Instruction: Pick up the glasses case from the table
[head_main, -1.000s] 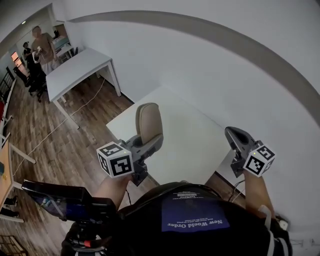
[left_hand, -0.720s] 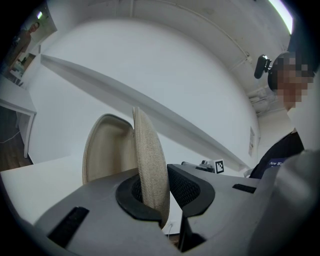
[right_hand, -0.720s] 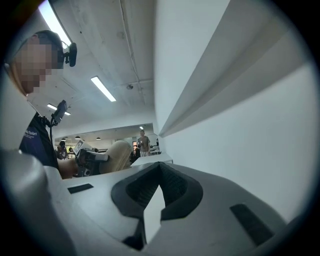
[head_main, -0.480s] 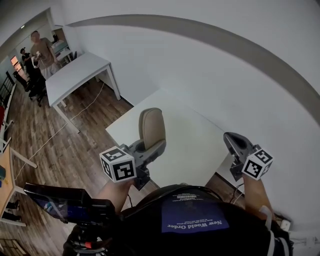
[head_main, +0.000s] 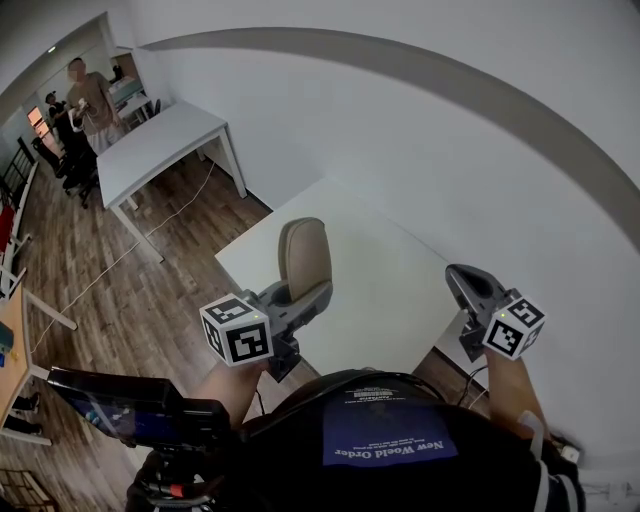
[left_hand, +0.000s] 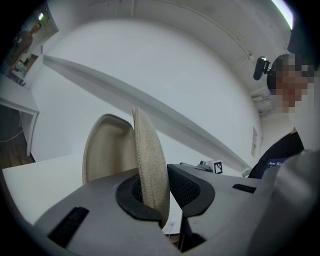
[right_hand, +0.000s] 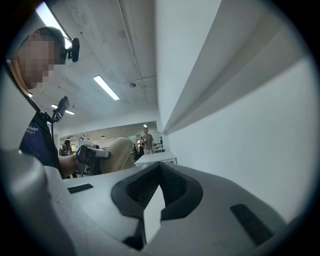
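The beige glasses case (head_main: 303, 260) is off the white table (head_main: 390, 285), clamped in my left gripper (head_main: 303, 302), which is held level. In the left gripper view the case stands hinged apart. One fabric half (left_hand: 149, 160) is pinched between the jaws of the left gripper (left_hand: 161, 189), and the other half (left_hand: 106, 147) leans to the left. My right gripper (head_main: 463, 281) hovers level over the table's right edge. Its jaws meet at the tips with nothing between them (right_hand: 160, 172). The right gripper view shows the case (right_hand: 121, 153) at the left.
A second white table (head_main: 160, 140) stands at the far left on the wooden floor, with people (head_main: 85, 95) beyond it. A white wall runs behind the near table. A dark device (head_main: 120, 400) juts out at the lower left near my body.
Both grippers have stayed almost still, with the case still in the left one. The picture has only drifted a little.
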